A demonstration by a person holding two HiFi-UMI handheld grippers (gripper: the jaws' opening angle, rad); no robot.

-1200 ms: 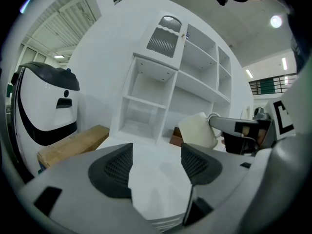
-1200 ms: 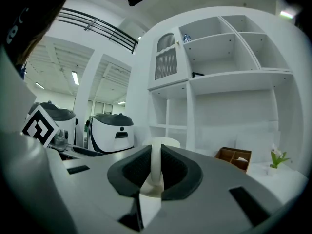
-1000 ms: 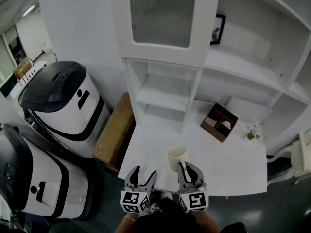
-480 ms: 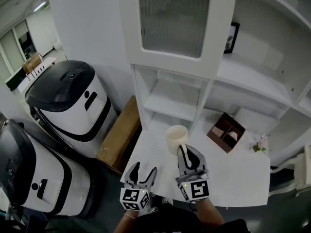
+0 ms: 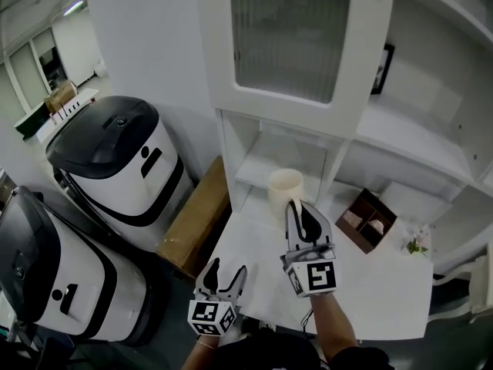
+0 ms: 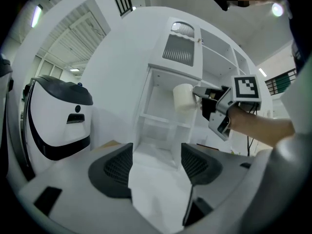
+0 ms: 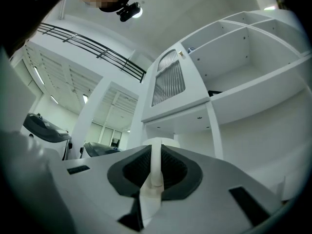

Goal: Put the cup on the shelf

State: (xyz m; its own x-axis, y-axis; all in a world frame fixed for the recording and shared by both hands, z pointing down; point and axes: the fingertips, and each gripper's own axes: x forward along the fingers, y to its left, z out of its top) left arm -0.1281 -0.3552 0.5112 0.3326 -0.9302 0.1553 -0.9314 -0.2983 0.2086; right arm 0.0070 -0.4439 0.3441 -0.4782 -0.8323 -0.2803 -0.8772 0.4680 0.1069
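Note:
A cream cup (image 5: 285, 190) hangs in the air in front of the narrow white shelf unit (image 5: 262, 172), level with its upper open compartment. My right gripper (image 5: 297, 210) is shut on the cup's handle (image 7: 155, 172), which shows as a thin pale strip pinched between the dark pads. The left gripper view shows the cup (image 6: 184, 97) and the right gripper (image 6: 206, 100) side on, just short of the shelf opening. My left gripper (image 5: 228, 277) is lower, near the table's front left edge, open with nothing between its fingers (image 6: 113, 168).
Two white-and-black machines (image 5: 115, 160) (image 5: 46, 284) stand at the left, with a cardboard box (image 5: 192, 214) beside the white table (image 5: 370, 291). A brown divided box (image 5: 368, 220) and a small plant (image 5: 418, 245) sit at the table's back. A ribbed glass cabinet door (image 5: 289, 29) is above the shelf.
My right gripper has lifted the cup off the table area and carried it up and forward to the shelf opening. The left gripper has shifted slightly forward.

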